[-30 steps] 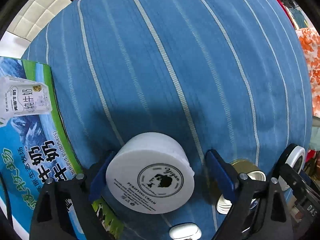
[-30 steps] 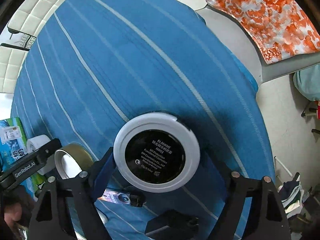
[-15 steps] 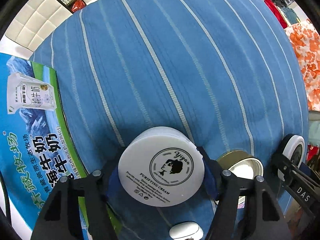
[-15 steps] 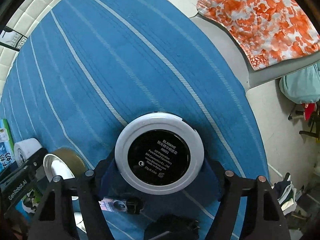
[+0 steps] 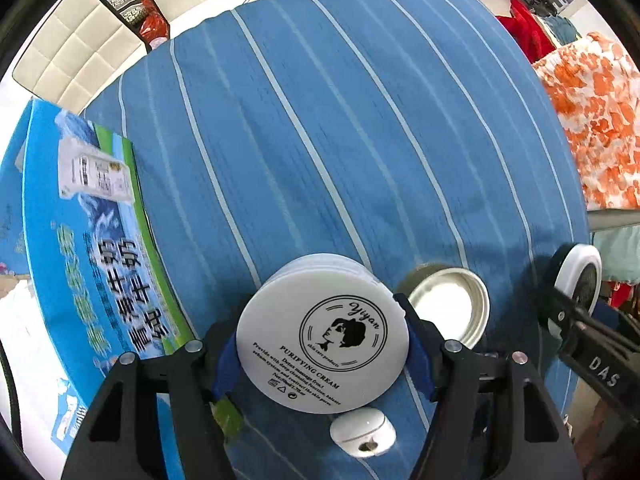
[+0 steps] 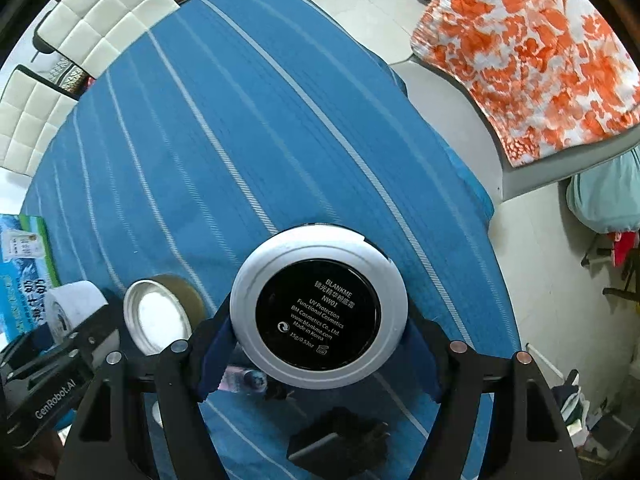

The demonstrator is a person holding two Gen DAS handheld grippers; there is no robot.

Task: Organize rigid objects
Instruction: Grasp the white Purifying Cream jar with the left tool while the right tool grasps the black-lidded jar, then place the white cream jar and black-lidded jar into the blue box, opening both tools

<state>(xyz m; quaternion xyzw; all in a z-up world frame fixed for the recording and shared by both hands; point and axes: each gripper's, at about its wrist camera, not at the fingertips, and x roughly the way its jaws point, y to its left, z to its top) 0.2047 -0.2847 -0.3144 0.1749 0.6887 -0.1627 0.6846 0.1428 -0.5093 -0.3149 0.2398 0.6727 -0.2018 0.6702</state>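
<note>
Left wrist view showed my left gripper (image 5: 322, 354) squeezed tight on a round white plastic cream jar with a black face drawing on it (image 5: 322, 336), with a blue pad (image 5: 225, 364) pressing on each side. The jar looked lifted off the blue cloth with thin white stripes (image 5: 320, 140). Under it lay a small white round cap (image 5: 363, 432), and just beside it sat a gold tin lid with a white inside (image 5: 450, 308). A big blue and green milk box (image 5: 76, 264) lay at the left.

In the right wrist view my right gripper (image 6: 319, 354) was clamped on a round white compact with a black label (image 6: 318, 314), held up over the same cloth. A small black lumpy thing (image 6: 340, 436) lay below it, too dark for me to name.

I judged that I was carrying both round things to a new spot. To do it well I had to keep both squeezes firm, because round smooth sides can slip. I had to keep them level, move slowly, keep my two hands from bumping, and set each one down flat before letting go
</note>
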